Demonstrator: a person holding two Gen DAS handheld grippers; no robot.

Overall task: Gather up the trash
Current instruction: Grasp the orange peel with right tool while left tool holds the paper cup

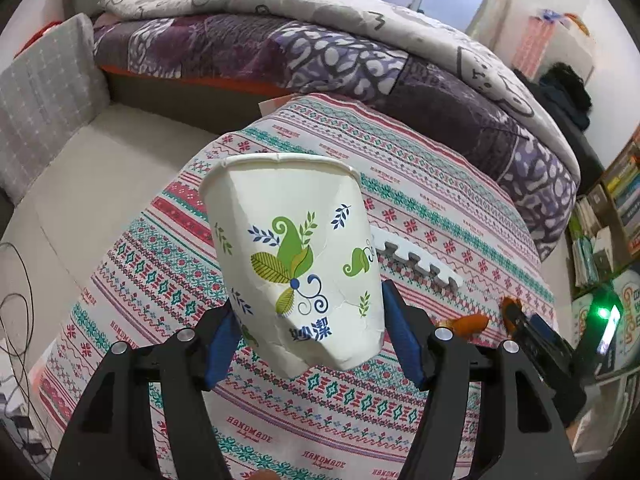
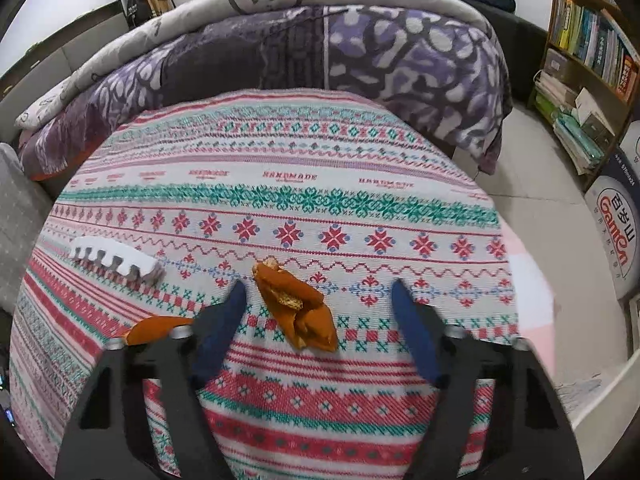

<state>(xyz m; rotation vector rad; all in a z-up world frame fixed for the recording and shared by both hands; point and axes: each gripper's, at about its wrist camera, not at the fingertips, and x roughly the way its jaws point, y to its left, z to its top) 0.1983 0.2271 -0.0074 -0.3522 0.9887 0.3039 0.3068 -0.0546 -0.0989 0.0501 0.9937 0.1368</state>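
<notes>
Our left gripper [image 1: 308, 344] grips a crumpled white paper cup with green leaves [image 1: 294, 256], lifted above the striped woven tablecloth [image 2: 320, 408]. Our right gripper [image 2: 318, 320], fingers open, straddles curled orange peel [image 2: 298, 312]; we should lower squarely before closing. Beyond, a white foam strip [image 2: 116, 260].

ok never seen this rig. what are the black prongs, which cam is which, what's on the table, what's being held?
No robot here: a person carries two handheld grippers, each with a fisheye camera looking out along its black, blue-padded jaws.

The left wrist view shows the left gripper shut on a crumpled paper cup, lifted above the patterned tablecloth.

The right wrist view shows the right gripper with its jaws open and empty, around an orange peel lying on the cloth. A second peel piece lies to the left, partly behind the jaw, and a white notched foam strip farther left. Behind the table is a bed with a purple quilt.
</notes>
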